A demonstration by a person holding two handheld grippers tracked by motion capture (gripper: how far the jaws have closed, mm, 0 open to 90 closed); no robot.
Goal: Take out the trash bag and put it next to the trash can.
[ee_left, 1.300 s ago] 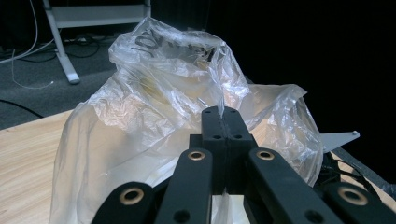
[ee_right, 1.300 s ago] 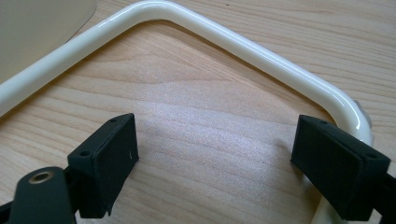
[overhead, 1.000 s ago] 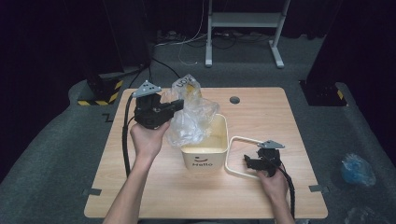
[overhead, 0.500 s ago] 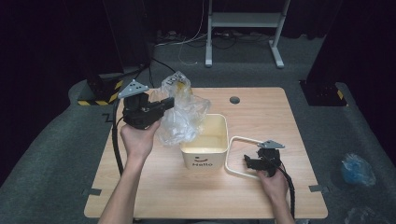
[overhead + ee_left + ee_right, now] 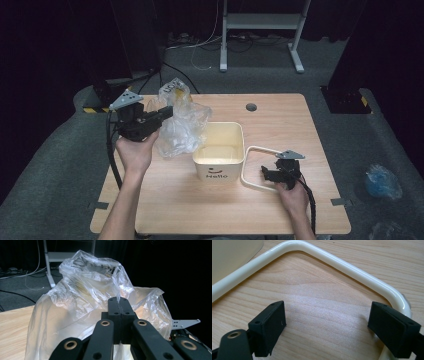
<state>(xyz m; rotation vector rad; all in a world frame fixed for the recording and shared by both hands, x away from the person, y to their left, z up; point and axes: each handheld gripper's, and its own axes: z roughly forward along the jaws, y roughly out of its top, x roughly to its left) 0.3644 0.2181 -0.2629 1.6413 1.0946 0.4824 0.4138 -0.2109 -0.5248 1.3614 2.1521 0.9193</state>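
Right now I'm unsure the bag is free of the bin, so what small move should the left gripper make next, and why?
Probably lift the left gripper a little higher: it is shut on the plastic bag, whose lower edge seems to hang at the bin's rim.

Light wood table (image 5: 310, 150) with a round cable hole (image 5: 251, 107) near its far edge, standing on grey carpet (image 5: 60, 170). Dark curtains (image 5: 75, 40) wall off the back and sides; a white metal stand (image 5: 260, 22) sits behind the table with loose cables (image 5: 200, 47) on the floor near it. Yellow-black hazard tape (image 5: 90, 109) at far left, a crumpled blue bag (image 5: 382, 181) on the floor at right, and small tape patches (image 5: 339, 202) by the table's near corners.
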